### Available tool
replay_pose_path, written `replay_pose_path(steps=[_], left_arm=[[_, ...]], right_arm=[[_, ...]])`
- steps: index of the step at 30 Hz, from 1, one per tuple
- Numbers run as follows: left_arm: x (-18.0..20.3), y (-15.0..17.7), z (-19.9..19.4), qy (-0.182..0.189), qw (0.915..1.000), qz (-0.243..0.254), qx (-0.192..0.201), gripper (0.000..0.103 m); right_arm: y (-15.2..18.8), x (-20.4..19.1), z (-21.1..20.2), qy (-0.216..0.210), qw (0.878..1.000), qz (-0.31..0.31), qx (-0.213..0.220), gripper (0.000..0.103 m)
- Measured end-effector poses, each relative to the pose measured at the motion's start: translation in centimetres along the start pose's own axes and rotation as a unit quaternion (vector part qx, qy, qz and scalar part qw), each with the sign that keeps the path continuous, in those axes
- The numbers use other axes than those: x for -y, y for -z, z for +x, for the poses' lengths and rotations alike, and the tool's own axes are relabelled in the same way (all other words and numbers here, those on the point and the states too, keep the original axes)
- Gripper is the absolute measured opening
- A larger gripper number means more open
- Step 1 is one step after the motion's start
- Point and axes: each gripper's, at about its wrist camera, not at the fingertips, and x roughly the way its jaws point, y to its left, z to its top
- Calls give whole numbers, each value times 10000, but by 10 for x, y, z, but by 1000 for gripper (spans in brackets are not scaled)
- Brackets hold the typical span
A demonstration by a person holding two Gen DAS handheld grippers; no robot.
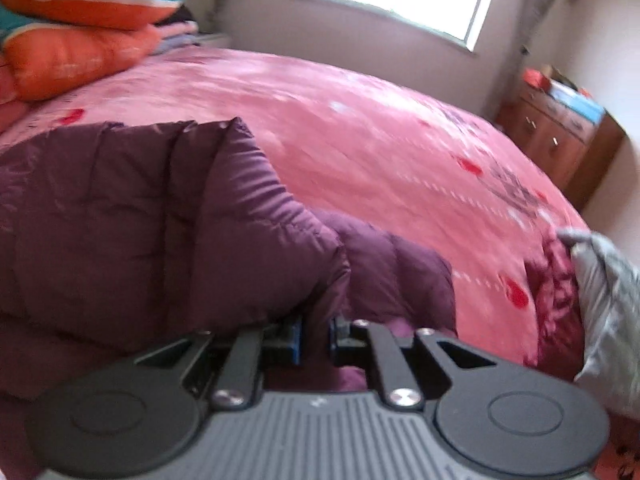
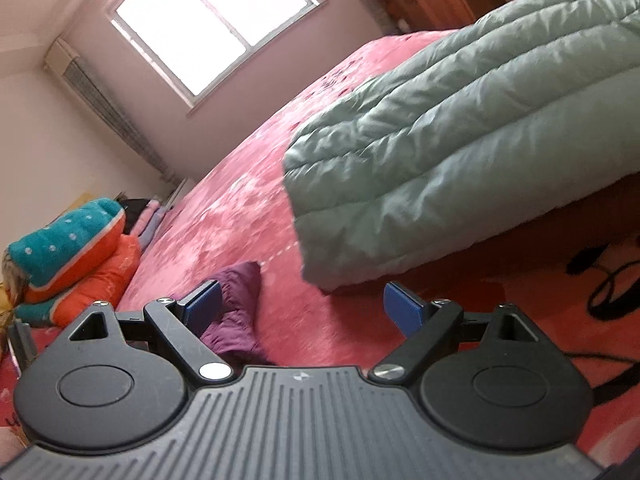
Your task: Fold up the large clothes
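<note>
your left claw (image 1: 316,338) is clamped on the purple puffer jacket (image 1: 140,220), pads pinched together on a bunch of fabric right at the tips, so that side of the coat is lifted and draped up in front of the lens. the rest of it trails off to the right across the pink bed (image 1: 380,128), with more purple showing low beside the claw.

your right claw (image 2: 302,310) is spread wide with nothing in it. from that view a loose purple corner of the jacket lies just past its left pad (image 2: 202,306), a bit left of centre, flat on the bed. the mint green quilted coat (image 2: 460,140) sits further back and to the right, not what you're working on i'd guess.

so the free end is nearer your right hand, slightly left of where it points. i'd say the jacket's long axis runs roughly between the two claws, so grab that corner and you can carry the fold across.
</note>
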Motion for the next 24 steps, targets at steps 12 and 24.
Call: replay_pose_path(steps=[12, 24], left_arm=[[20, 11, 0, 238, 9995, 208, -7, 43], [-18, 0, -94, 140, 9962, -163, 840, 80]], right_arm=[[-7, 13, 2, 171, 9998, -52, 21, 103], [6, -4, 17, 208, 9990, -381, -65, 103]])
